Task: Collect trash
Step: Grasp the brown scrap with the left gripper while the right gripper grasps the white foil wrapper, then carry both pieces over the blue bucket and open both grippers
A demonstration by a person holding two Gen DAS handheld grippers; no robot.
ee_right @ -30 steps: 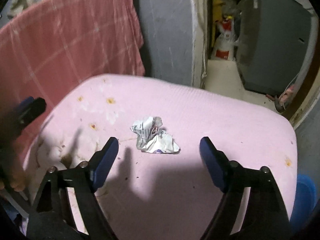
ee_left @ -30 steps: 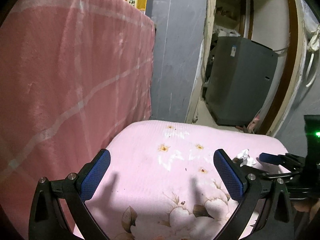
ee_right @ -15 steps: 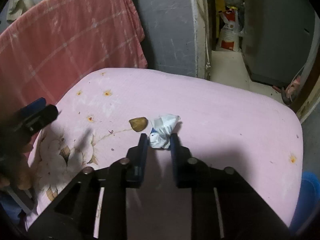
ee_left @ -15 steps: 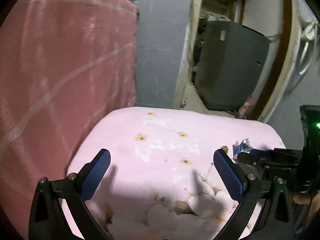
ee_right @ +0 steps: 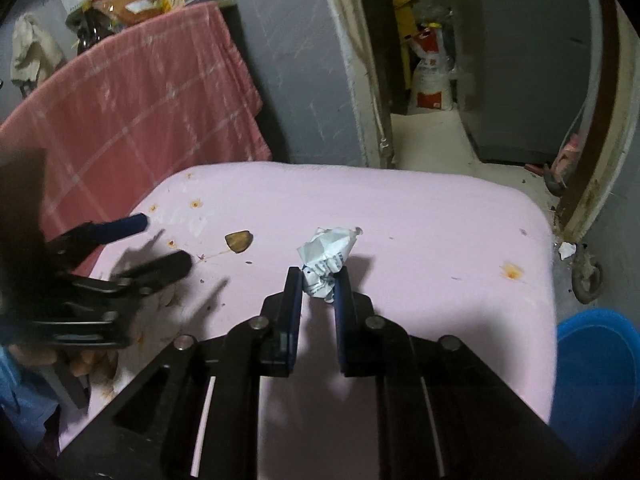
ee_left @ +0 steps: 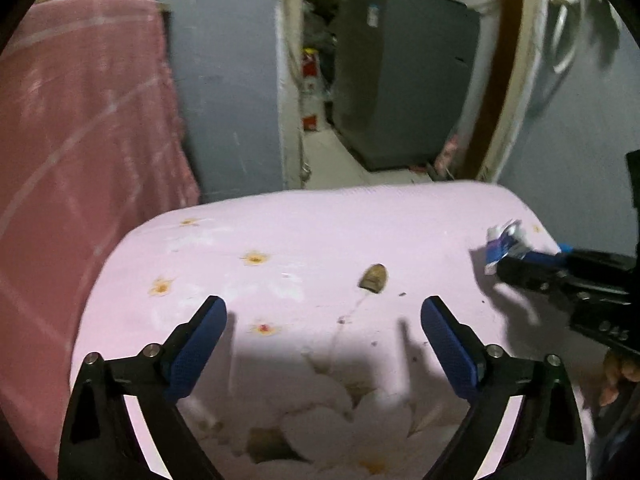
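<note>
A crumpled white and blue wrapper (ee_right: 326, 258) is pinched between the fingers of my right gripper (ee_right: 319, 280), lifted a little above the pink flowered cloth (ee_right: 420, 220). From the left wrist view the wrapper (ee_left: 502, 242) shows at the right gripper's tip (ee_left: 520, 258). A small brown scrap (ee_right: 239, 241) lies on the cloth to the left; it also shows in the left wrist view (ee_left: 374, 278). My left gripper (ee_left: 323, 332) is open and empty, just short of the brown scrap, and shows blurred in the right wrist view (ee_right: 160, 244).
A pink checked towel (ee_right: 132, 112) hangs at the left. A doorway with a grey appliance (ee_left: 400, 80) is behind. A blue bin (ee_right: 596, 376) stands at the right beside the cloth. A caster wheel (ee_right: 586, 278) and a paper bit lie on the floor.
My right gripper closed on the wrapper and lifted it, uncovering the brown scrap. My left gripper swung right toward the scrap and stayed open.
</note>
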